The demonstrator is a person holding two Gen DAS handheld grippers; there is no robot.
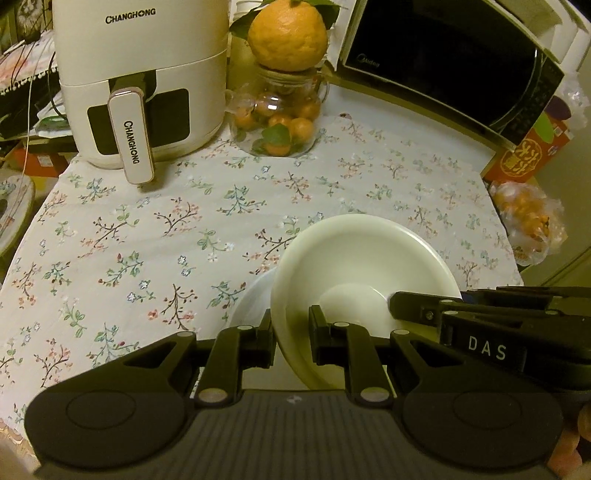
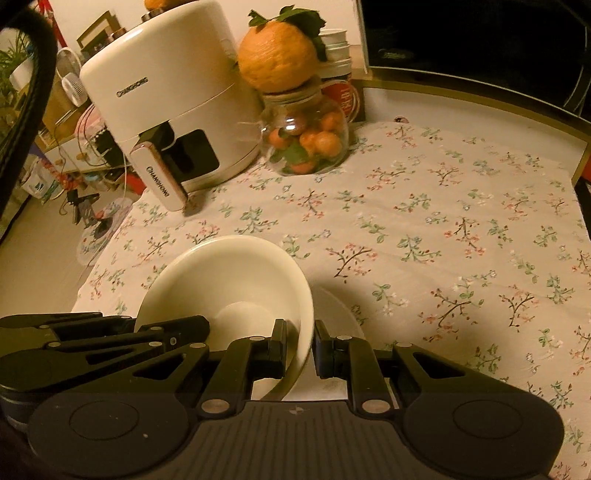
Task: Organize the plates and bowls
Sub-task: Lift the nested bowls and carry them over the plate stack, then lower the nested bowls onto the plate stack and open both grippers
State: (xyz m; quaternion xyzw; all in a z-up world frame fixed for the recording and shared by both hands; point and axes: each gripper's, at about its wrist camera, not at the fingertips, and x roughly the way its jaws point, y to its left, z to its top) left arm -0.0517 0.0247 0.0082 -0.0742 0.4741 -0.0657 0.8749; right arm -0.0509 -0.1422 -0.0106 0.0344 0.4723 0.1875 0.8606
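Note:
A white bowl (image 1: 354, 258) is held tilted above the floral tablecloth, gripped from both sides. In the left wrist view my left gripper (image 1: 291, 325) is shut on the bowl's near-left rim, one finger inside and one outside. My right gripper (image 1: 397, 306) reaches in from the right and clamps the opposite rim. In the right wrist view the same bowl (image 2: 229, 277) has its right rim pinched by my right gripper (image 2: 300, 334), and my left gripper (image 2: 199, 328) comes in from the left. Just under the bowl lies a white plate (image 1: 247, 306) (image 2: 336, 310), mostly hidden.
At the back stand a white air fryer (image 1: 140, 74), a glass jar of small oranges (image 1: 280, 118) with a large orange (image 1: 288, 33) on top, and a black microwave (image 1: 443, 62). A red box (image 1: 524, 155) and a bag of oranges (image 1: 528, 221) sit off the table's right edge.

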